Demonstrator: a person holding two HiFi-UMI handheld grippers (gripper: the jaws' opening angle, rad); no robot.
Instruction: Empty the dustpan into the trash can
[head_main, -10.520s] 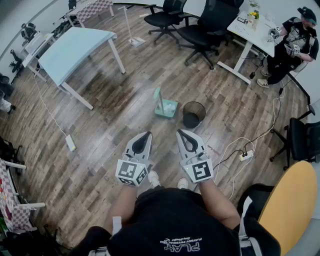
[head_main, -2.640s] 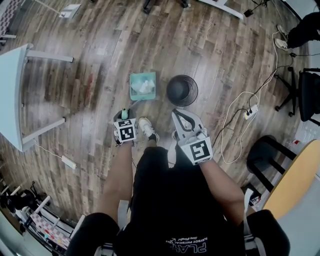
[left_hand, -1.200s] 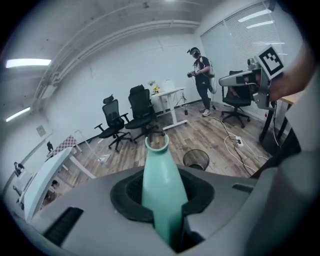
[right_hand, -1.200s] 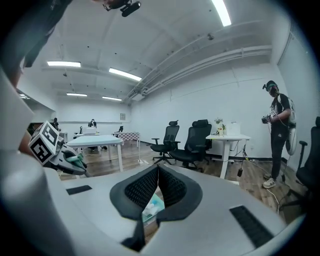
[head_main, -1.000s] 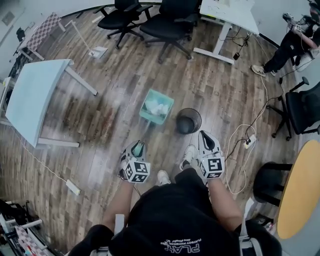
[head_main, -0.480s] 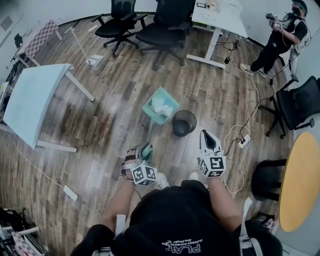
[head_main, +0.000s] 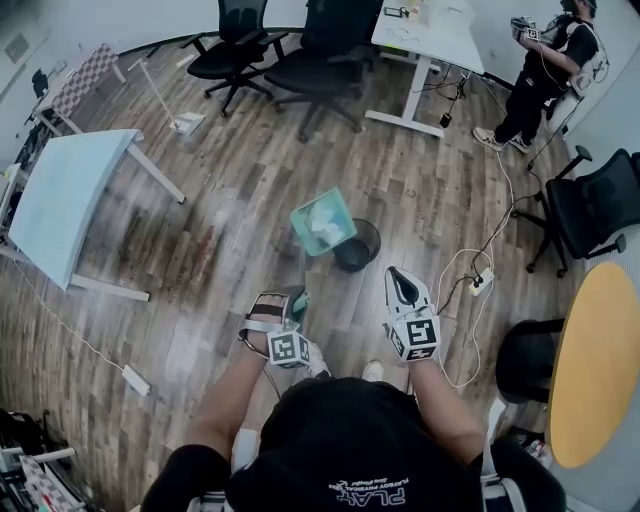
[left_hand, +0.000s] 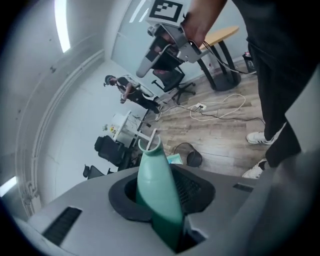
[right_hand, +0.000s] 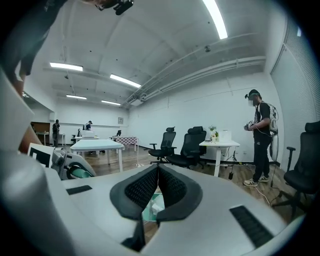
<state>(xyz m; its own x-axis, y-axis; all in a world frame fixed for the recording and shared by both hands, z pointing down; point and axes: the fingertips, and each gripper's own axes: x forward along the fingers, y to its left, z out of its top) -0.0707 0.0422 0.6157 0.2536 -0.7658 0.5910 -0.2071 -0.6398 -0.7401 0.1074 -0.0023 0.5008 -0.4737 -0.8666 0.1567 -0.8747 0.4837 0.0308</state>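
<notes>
One grip does the work: my left gripper (head_main: 291, 300) clamps the handle (left_hand: 156, 190) of the dustpan (head_main: 322, 222), jaws just eased slightly wider, holding it over the trash can (head_main: 360, 252) at its left rim for tipping. My right gripper (head_main: 400, 283), closed and empty, hangs clear.

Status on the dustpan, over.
Left hand-held gripper on dustpan handle, jaws just eased wider. Right hand-held gripper shut, empty. Dustpan, scraps aboard, over trash can rim. Nothing blocking.
</notes>
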